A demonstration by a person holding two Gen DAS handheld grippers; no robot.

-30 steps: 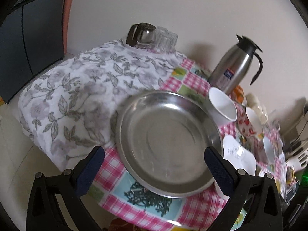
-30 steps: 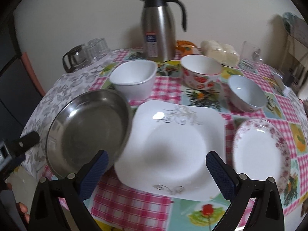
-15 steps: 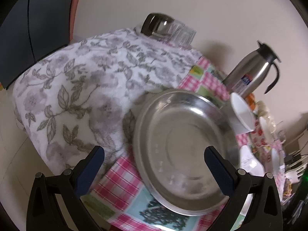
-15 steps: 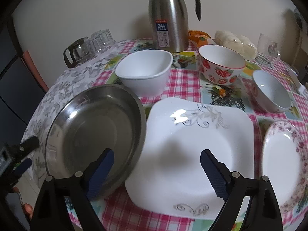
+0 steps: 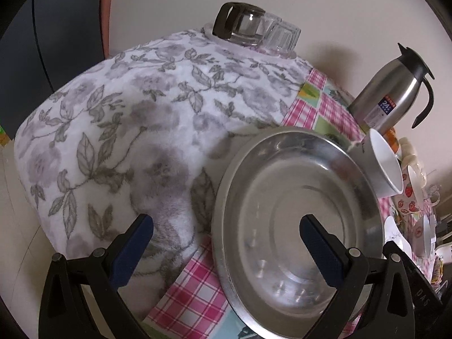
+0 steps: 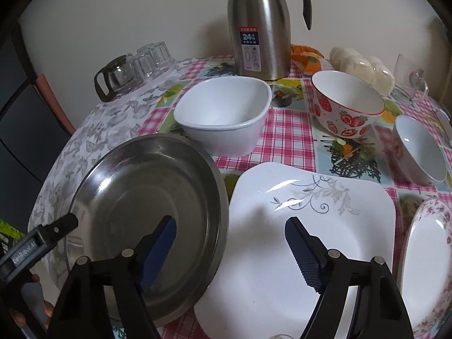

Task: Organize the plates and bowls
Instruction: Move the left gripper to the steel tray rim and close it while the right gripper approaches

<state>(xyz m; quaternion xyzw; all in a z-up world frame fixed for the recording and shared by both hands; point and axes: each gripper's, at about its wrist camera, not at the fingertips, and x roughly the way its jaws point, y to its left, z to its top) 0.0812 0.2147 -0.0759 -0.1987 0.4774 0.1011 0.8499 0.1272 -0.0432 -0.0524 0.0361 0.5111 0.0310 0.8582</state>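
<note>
Behind steel plate (image 6: 147,197): square bowl (image 6: 223,115), thermos (image 6: 258,25).

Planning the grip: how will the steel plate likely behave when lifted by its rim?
The steel plate looks thin and rigid, so probably light and stiff. Its polished, sloping rim may slip between fingers. It overlaps the square white plate, so lifting could scrape or nudge that one.

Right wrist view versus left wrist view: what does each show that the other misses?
Only the right wrist view shows the square white plate whole, the flowered plate and the left gripper's tip. Only the left shows the flowered cloth draping over the table edge. Both show the steel plate, the steel jug, the white bowl and the glasses.
</note>
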